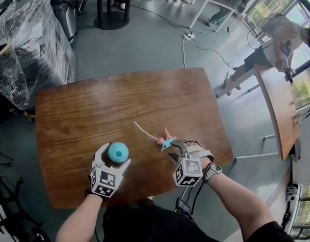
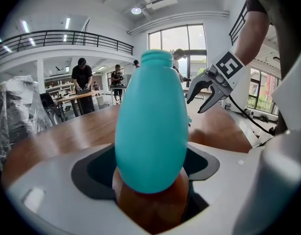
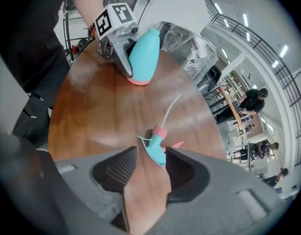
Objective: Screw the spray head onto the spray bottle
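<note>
Step in hand: pick-up of the spray head, ahead of fitting.

My left gripper (image 1: 115, 156) is clamped on the teal spray bottle (image 2: 150, 121), which stands upright on the counter (image 1: 94, 105), its neck open and bare.

My right gripper (image 1: 173, 150) is at middling width, its jaws closed across the spray head (image 3: 155, 148). The head lies on the counter well right of the bottle, its dip tube (image 1: 144, 131) trailing away.

Next move, in my judgement: lift the head, feed the tube into the neck, seat the pink collar squarely, then turn.

Writing: none legible. The bottle carries no label; only square markers show on the gripper cubes.
</note>
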A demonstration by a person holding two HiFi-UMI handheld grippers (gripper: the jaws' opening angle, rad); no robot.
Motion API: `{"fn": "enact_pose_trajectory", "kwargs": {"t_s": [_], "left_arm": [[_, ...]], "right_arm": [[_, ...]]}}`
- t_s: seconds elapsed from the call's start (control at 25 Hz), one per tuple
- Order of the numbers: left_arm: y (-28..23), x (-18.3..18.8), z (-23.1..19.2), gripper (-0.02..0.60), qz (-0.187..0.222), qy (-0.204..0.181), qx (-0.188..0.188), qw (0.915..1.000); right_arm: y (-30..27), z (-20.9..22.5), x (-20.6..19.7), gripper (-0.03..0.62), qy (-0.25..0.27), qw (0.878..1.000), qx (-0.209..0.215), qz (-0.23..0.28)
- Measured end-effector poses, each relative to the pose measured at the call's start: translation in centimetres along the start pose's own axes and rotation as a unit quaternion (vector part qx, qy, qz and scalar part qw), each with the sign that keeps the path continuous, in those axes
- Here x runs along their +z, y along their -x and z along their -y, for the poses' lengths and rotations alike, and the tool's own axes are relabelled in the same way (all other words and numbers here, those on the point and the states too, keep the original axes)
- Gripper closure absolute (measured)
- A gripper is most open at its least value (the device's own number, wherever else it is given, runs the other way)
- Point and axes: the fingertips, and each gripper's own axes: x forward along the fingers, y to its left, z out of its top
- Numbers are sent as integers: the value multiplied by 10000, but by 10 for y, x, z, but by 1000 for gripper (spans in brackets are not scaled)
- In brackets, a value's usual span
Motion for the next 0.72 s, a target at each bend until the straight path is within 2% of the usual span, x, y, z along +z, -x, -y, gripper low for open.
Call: {"fn": "enact_pose_trajectory", "kwargs": {"t_s": [0.12,0.28,0.52,0.72], "left_arm": [[-1,1,0,153,4,24,-15,10000],[-2,-1,1,153,-5,72,-75,9999],[-1,-4,6,144,-2,151,-213,9997],[0,1,8,126,91,192,-264,9994]], "right_arm": [[-10,3,-1,425,107,9999,98,-91],[-22,4,1,381,285,9989,312,-185],[-34,0,6,379,569,9966,558,-230],[-38,-1,5,379,503,9954,781,-218]]}}
